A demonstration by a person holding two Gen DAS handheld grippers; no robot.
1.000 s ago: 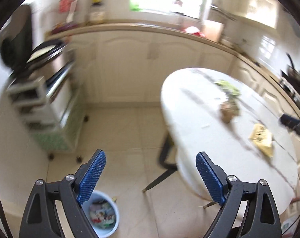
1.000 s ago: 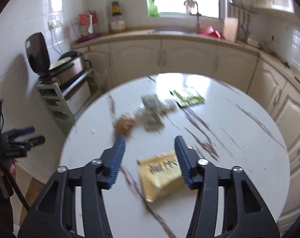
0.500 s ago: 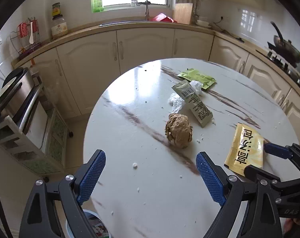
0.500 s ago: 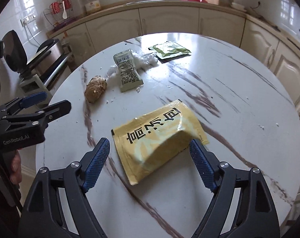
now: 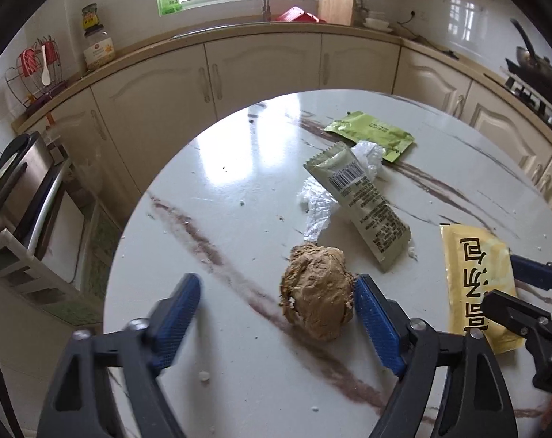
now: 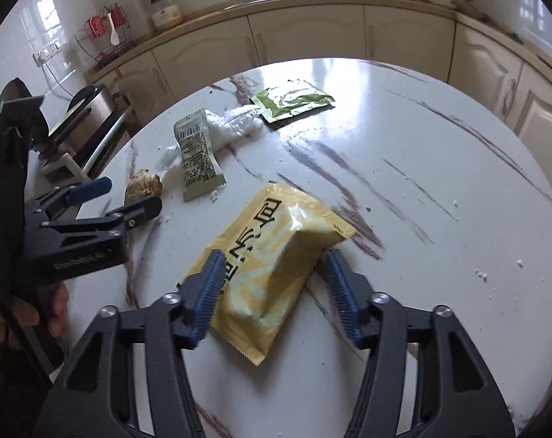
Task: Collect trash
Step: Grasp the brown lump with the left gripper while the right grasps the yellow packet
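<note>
Left gripper [image 5: 276, 314] closing around the crumpled brown paper ball [image 5: 315, 293] on the round white marble-veined table [image 5: 239, 182]: right pad touching it, left pad still apart, not yet clamped. Right gripper [image 6: 272, 292] closing astride the puffy yellow foil packet [image 6: 272, 255] lying flat on the same table, pads flanking it, grip not settled. Farther off, pale green barcoded sachet [image 5: 360, 208], crumpled clear plastic [image 5: 318, 204] and bright green wrapper [image 5: 370, 133].
</note>
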